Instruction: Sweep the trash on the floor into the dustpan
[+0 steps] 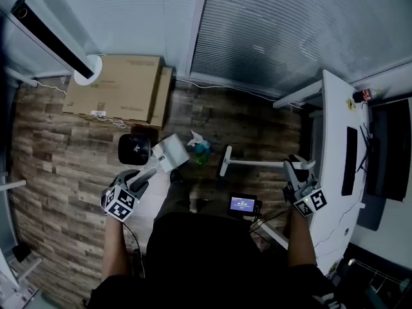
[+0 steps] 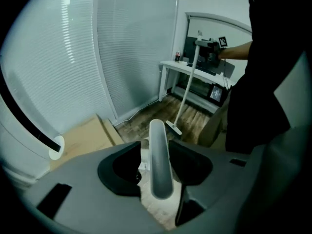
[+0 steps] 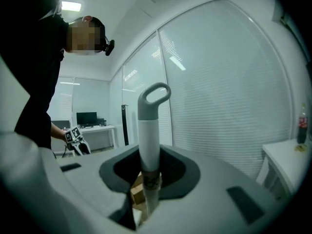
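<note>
Head view: the dustpan (image 1: 171, 152) stands on the wooden floor (image 1: 64, 153) about midway across it, just beside the trash (image 1: 199, 146). The left tool (image 1: 143, 180) is at the pan's handle with its jaws apart, so nothing pins the pan. As I judge it, a push from the broom (image 1: 257, 164) could shove the pan back or tip it, and the trash would slide past it. The left forearm reaches forward with that tool angled steeply down. The right arm is stretched out beside the white worktop (image 1: 331, 140), with the right tool (image 1: 295, 172) near level.

Left gripper view: the dustpan handle (image 2: 158, 165) runs between the jaws with dark gaps on both sides, so it is not pinched. Closing off-centre could knock it sideways. Beyond it, the broom's head rests on the floor.

Right gripper view: the jaws are clamped on the broom handle below its hanging loop (image 3: 155, 94). Held that high, the head probably gets little downward pressure. It may skip over the light trash or flick it away.
</note>
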